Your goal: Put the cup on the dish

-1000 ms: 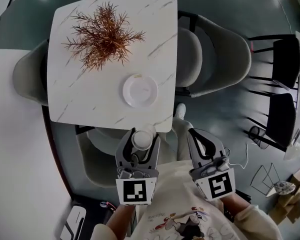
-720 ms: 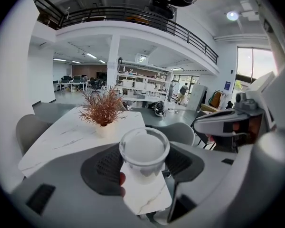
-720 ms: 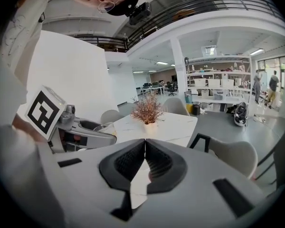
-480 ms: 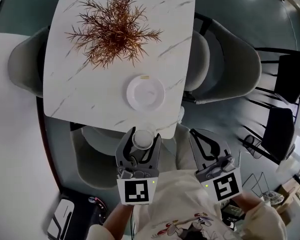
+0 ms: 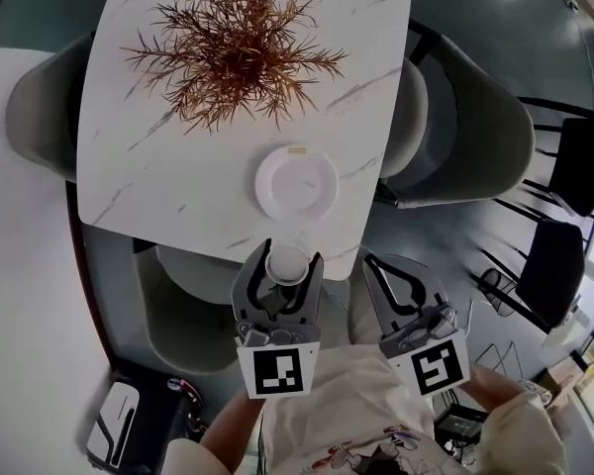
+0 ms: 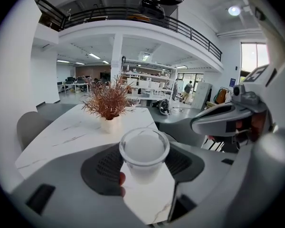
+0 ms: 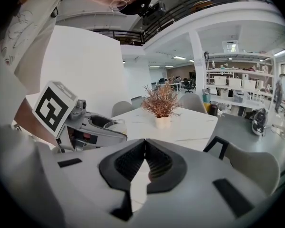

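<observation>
Now we hold the small translucent white plastic cup (image 6: 144, 151) upright, clamped in the left gripper (image 5: 285, 262) at the near edge of the square white marble table (image 5: 178, 186). The round white dish (image 5: 326, 192) lies empty just inside that edge, towards the near right corner. We should carry the cup forward level, centre it, lower, then release. The dried reddish-brown plant (image 5: 233, 43) stands well beyond, leaving room. The right gripper (image 7: 145, 148) hangs pinched together, empty, off the table.

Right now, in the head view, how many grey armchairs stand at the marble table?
3. One armchair at the table's left, one at its right, one at its near edge. The far side is out of frame, so another may be hidden.
</observation>
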A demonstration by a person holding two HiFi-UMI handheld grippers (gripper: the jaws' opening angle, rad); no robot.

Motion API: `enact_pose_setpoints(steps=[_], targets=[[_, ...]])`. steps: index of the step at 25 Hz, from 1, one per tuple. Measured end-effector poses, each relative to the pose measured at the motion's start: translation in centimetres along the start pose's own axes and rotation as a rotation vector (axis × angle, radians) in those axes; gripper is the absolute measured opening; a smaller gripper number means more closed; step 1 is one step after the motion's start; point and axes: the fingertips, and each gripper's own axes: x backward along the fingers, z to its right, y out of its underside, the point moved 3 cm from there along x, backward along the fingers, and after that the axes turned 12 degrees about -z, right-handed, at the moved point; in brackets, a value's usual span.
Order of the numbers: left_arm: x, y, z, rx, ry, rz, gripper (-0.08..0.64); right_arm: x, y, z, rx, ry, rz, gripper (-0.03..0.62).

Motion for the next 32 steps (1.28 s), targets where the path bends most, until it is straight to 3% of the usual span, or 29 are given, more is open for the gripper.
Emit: enact_pose_setpoints(steps=[11, 28, 32], targets=[[-2.0, 1.4, -0.7, -0.061, 0.002, -0.020, 0.270, -3.4, 1.2, 0.1, 0.021, -0.022, -0.013, 0.005], [-6.5, 4.8, -1.5, -0.039, -0.007, -0.049, 0.270, -9.1, 5.8, 0.7, 0.102, -0.056, -0.101, 0.005], [-7.7, 5.1, -1.6, -0.022, -0.011, -0.042, 0.270, -10.1, 6.6, 1.3, 0.080, -0.044, -0.098, 0.005]])
